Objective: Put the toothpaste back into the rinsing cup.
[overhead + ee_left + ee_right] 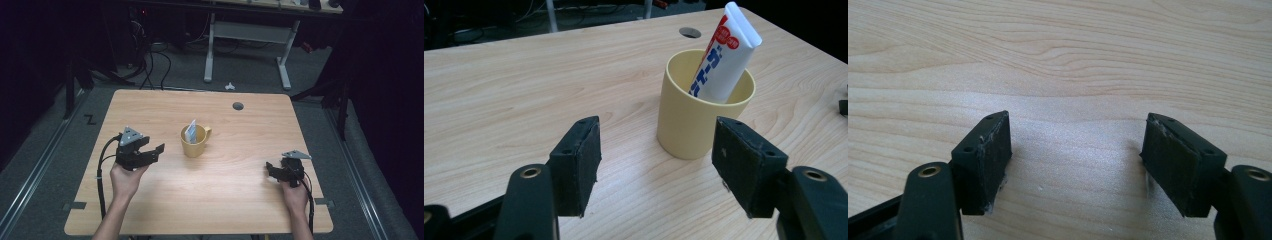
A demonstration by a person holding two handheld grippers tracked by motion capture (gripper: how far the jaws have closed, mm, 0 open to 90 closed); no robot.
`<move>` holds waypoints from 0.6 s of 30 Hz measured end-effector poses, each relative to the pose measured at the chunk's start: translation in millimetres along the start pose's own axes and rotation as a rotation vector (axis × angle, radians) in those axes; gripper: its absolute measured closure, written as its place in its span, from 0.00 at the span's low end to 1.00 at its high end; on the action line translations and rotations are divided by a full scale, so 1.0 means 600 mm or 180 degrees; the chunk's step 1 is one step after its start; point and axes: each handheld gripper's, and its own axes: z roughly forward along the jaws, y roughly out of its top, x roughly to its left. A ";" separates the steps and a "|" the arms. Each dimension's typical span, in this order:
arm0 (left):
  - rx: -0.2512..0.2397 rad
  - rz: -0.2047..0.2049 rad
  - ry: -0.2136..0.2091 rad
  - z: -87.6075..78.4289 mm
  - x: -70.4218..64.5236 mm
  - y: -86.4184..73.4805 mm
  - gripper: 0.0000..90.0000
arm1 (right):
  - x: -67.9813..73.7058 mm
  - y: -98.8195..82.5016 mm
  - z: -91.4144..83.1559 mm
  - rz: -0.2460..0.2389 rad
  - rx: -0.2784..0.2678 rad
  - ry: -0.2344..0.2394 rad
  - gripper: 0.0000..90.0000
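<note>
A yellow mug [194, 141] stands upright near the middle of the wooden table [235, 200], its handle to the right. A white toothpaste tube [723, 55] with red and blue print leans inside the mug [694, 115], its flat end sticking out; the tube [190, 131] is also seen from above. My left gripper [152, 147] is held a short way left of the mug, open, nothing between its pads [579, 162]. My right gripper [270, 169] rests near the table's right edge, open over bare wood, its pads [990, 155] empty.
A round cable hole [238, 106] sits in the table's far right part. Beyond the table stands a white desk frame [210, 55] with cables on the grey floor. A cable trails from each gripper toward the near edge.
</note>
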 end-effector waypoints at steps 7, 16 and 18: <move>0.0010 -0.0020 0.0003 0.000 0.001 -0.006 0.41 | 0.000 0.000 0.000 0.0000 0.0000 0.0000 0.31; 0.0061 -0.0058 0.0016 0.004 0.004 -0.021 0.41 | 0.000 0.000 0.000 0.0000 -0.0005 0.0002 0.31; 0.0074 -0.0063 0.0020 0.005 0.004 -0.023 0.41 | 0.000 0.000 0.000 0.0000 0.0000 0.0000 0.31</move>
